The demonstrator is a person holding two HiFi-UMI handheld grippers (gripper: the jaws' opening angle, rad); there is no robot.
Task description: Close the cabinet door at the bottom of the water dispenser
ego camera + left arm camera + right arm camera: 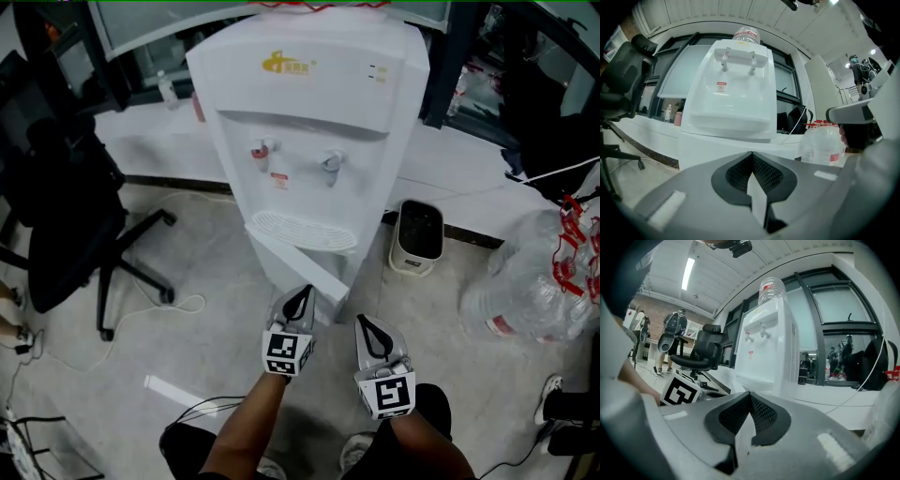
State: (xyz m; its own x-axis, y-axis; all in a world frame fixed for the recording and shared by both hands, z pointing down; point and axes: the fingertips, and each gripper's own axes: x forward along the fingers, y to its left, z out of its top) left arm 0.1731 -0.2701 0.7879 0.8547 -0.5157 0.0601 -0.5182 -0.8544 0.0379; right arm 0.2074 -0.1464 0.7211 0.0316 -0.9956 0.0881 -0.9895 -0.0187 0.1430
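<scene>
"Where was the door when you looked?"

"The cabinet door (298, 267) at the foot of the water dispenser (309, 112) stood ajar. It angled out from the white body toward the person crouched in front of it."

"And the tools?"

"The left gripper (302, 293) was right up at the door's outer face, with its tip against the panel as seen from above. I couldn't say whether it actually touched. Its jaws were pressed together with nothing between them."

"The other one?"

"The right gripper (367, 324) hung just beside the left and a little nearer the person. It was off the door's free edge and clear of the dispenser. Its jaws were also pressed together, holding nothing. Each tool had its marker cube sitting at the back, above the wrist."

"What else was around?"

"A black office chair (66, 234) stood to the left, well apart from the dispenser, and a pale cable (178, 306) looped on the floor near its base. On the right, a small cream unit with a dark top (417, 234) sat against the wall ledge, just beside the dispenser. Further right, large water bottles (530, 286) with red caps lay bundled in clear plastic. The dispenser's two taps (295, 159) faced the person, above the drip tray (300, 230)."
</scene>
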